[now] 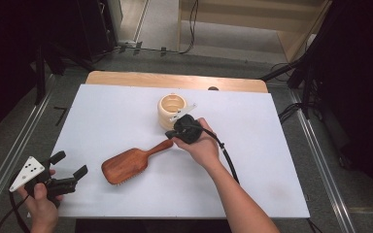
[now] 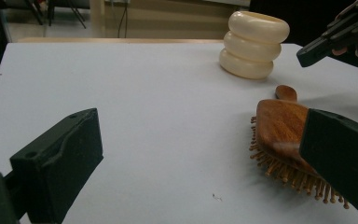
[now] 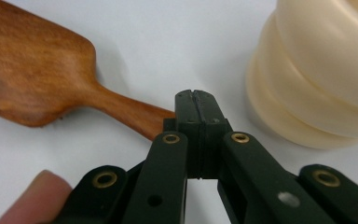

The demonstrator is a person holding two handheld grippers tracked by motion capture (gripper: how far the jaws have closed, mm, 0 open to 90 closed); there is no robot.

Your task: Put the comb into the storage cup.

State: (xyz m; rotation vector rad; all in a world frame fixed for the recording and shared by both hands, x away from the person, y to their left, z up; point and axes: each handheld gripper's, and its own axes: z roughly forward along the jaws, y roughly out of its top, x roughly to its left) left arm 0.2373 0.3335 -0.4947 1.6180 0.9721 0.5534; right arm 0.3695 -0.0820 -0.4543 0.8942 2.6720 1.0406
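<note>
A wooden hairbrush (image 1: pixel 126 165) lies bristles down on the white table, handle pointing toward a cream ribbed cup (image 1: pixel 172 109). My right gripper (image 1: pixel 170 133) hovers at the handle's end, beside the cup. In the right gripper view its jaws (image 3: pixel 196 98) are pressed together with nothing between them, and the handle (image 3: pixel 130 112) runs underneath the tips, with the cup (image 3: pixel 326 79) to the right. My left gripper (image 1: pixel 68 167) rests open near the table's front left corner. In the left gripper view its jaws (image 2: pixel 200 154) stand wide apart, with the brush head (image 2: pixel 279 126) beside the right one.
The white table top (image 1: pixel 116 111) has bare room to the left and right of the brush. A wooden strip (image 1: pixel 175 80) runs along its far edge. Cables and dark stands sit on the floor around the table.
</note>
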